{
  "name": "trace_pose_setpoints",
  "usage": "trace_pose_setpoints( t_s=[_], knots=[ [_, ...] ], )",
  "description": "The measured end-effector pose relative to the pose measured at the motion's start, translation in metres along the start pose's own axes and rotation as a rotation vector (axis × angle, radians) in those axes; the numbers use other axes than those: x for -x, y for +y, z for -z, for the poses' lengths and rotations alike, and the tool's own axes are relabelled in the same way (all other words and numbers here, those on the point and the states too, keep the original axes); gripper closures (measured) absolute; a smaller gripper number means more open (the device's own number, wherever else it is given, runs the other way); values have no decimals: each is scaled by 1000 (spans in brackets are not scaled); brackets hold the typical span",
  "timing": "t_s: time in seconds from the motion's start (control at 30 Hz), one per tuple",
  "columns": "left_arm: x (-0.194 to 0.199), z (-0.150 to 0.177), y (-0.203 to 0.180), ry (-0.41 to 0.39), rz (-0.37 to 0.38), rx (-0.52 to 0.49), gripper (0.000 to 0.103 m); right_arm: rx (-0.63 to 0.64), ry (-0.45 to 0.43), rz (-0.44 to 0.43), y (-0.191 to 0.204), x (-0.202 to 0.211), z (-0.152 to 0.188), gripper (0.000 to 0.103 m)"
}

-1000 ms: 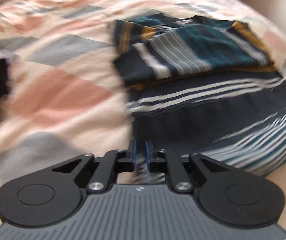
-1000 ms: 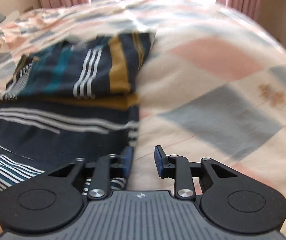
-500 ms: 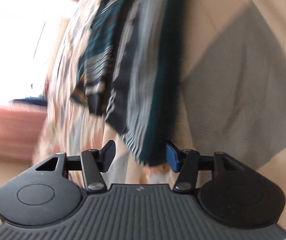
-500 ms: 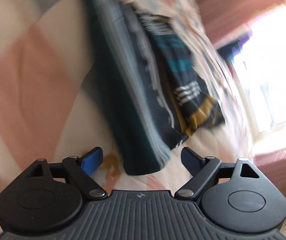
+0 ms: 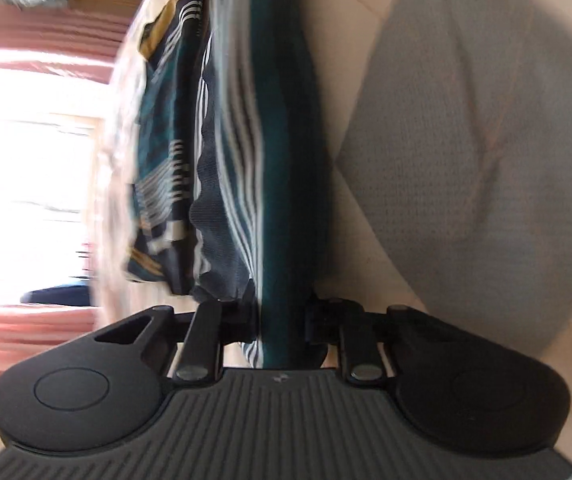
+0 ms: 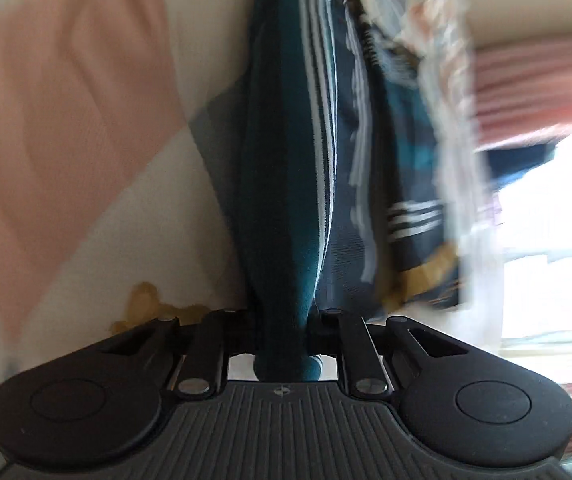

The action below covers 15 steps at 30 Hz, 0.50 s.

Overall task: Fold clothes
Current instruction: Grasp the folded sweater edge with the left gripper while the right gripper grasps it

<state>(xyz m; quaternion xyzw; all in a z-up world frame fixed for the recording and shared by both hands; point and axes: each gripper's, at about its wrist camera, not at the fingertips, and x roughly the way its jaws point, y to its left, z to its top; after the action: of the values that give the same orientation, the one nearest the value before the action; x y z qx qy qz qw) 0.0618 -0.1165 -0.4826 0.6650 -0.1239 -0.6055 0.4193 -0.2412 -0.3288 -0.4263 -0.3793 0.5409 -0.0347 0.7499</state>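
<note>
1. Left wrist view: Patchwork bedding (image 5: 465,160) in cream, grey and peach fills the right side of a camera rolled onto its side, with pink curtains (image 5: 38,36) and a bright window far off at the left. The bed is the landmark for everything below.

2. Lying on that bed, a dark navy striped garment (image 5: 222,152) with teal, white and mustard bands runs up the middle. It looks partly folded, with a smaller layer stacked on a larger one.

3. The left gripper (image 5: 282,316) has its jaws drawn in tight on the garment's near teal edge, and a little cloth pokes out behind them. Gripping the hem edge, rather than the middle, is probably meant to let a whole panel lift as one sheet.

4. Right wrist view: the same bed, seen rolled the other way, shows its bedding (image 6: 70,120) at the left and the curtains (image 6: 525,80) beyond the bed at the right. The picture is blurred, so fine detail is lost.

5. The garment (image 6: 289,140) lies on the bed and narrows to a bunched teal ridge leading into the right gripper (image 6: 286,320). Its jaws are pinched onto that ridge, with the end of the cloth bulging behind them.

6. Judging from both holds on the near edge, the step in hand seems to be carrying that edge across the bed for another fold. Holding two points should keep the edge level.
</note>
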Motion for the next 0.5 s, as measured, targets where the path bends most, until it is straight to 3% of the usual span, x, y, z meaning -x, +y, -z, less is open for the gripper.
trace_pose_setpoints(
  t_s=[0.13,0.2,0.3,0.37,0.5],
  knots=[
    [11,4,62,-11,217,122,89,-233,-2,-324,-76,4,3,87],
    [6,7,100,-18,336,211,89,-361,0,-535,-120,-8,12,87],
    [-11,20,162,-39,494,353,90,-562,-37,-760,-188,-32,38,89],
    [-28,27,201,-52,557,425,90,-687,-62,-791,-232,-49,55,90],
    [-82,37,283,-75,566,621,90,-902,-128,-755,-316,-82,77,90]
  ],
)
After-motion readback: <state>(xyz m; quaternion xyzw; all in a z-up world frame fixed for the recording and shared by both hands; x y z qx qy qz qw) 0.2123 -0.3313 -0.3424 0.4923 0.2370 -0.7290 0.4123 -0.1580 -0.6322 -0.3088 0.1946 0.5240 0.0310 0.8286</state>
